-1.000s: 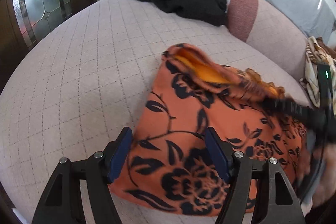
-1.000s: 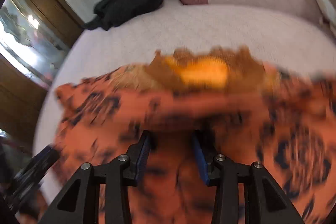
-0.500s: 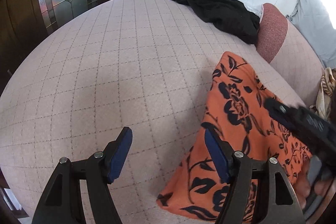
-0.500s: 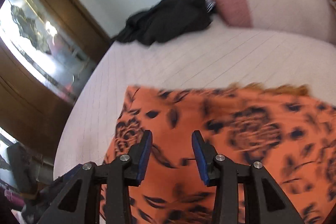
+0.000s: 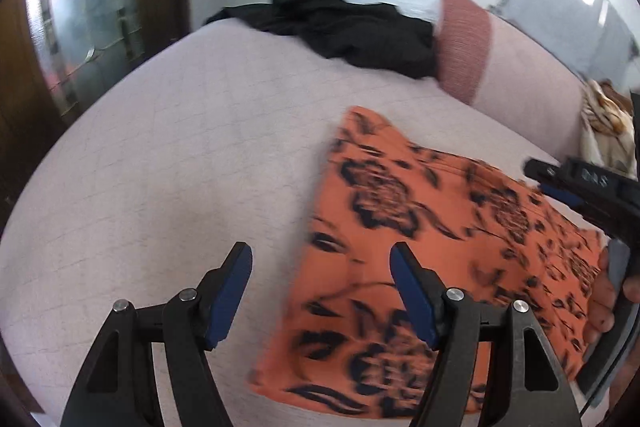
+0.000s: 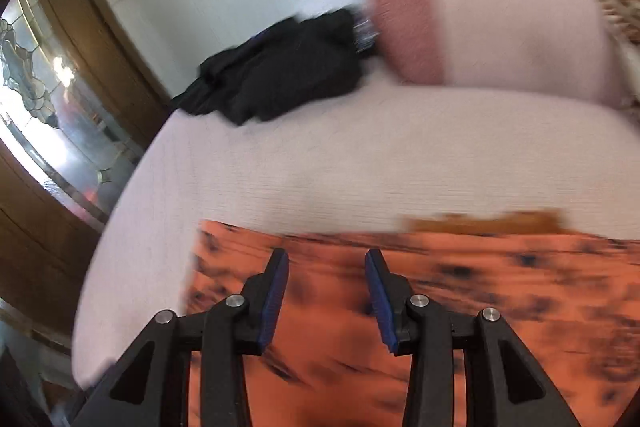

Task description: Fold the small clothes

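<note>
The orange cotton garment with black flowers [image 5: 436,247] lies flat on the pale pink quilted bed [image 5: 168,155]. Both claws are released: the left claw [image 5: 320,291] hangs over its left edge, the right claw [image 6: 326,293] directly above it, probably nearer.

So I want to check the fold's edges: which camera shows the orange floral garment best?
The left wrist view: the orange floral garment lies almost whole on the bed, print readable, left edge and far corner clear. The right wrist view shows only its blurred far edge, partly behind the right gripper.
</note>
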Motion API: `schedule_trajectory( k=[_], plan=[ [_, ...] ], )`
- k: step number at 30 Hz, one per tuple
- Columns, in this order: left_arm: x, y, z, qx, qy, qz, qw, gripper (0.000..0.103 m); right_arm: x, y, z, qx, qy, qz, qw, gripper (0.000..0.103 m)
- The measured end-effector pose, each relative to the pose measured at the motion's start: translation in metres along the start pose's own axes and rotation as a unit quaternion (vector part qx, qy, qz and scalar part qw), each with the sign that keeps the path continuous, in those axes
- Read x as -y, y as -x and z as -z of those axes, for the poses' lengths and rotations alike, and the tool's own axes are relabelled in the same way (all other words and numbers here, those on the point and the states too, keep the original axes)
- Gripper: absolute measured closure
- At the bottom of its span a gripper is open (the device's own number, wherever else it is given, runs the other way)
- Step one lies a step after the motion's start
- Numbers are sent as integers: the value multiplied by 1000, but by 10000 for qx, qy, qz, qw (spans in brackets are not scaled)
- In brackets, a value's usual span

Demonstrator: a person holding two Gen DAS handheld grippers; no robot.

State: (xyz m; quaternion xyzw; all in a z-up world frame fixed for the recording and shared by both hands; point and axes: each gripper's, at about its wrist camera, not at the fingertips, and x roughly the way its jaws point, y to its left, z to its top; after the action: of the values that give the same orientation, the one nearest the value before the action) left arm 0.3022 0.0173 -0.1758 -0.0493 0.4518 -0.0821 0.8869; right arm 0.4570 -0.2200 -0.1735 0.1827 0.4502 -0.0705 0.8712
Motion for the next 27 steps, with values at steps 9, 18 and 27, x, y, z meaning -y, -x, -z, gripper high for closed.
schedule_trajectory(
  k=[9, 18, 27],
  plan=[
    [37, -40, 18, -655, -681, -526, 9941, 17, 231, 49, 36, -280, -1268, 1882, 9735, 60],
    [8, -4, 15, -294, -286, -392, 9984, 14, 210, 95, 56, 327, -1460, 690, 9863, 59],
    [-3, 33, 75, -257, -24, -186, 9995, 14, 155, 143, 154, 325, -1150, -310, 9924, 46]
  ],
)
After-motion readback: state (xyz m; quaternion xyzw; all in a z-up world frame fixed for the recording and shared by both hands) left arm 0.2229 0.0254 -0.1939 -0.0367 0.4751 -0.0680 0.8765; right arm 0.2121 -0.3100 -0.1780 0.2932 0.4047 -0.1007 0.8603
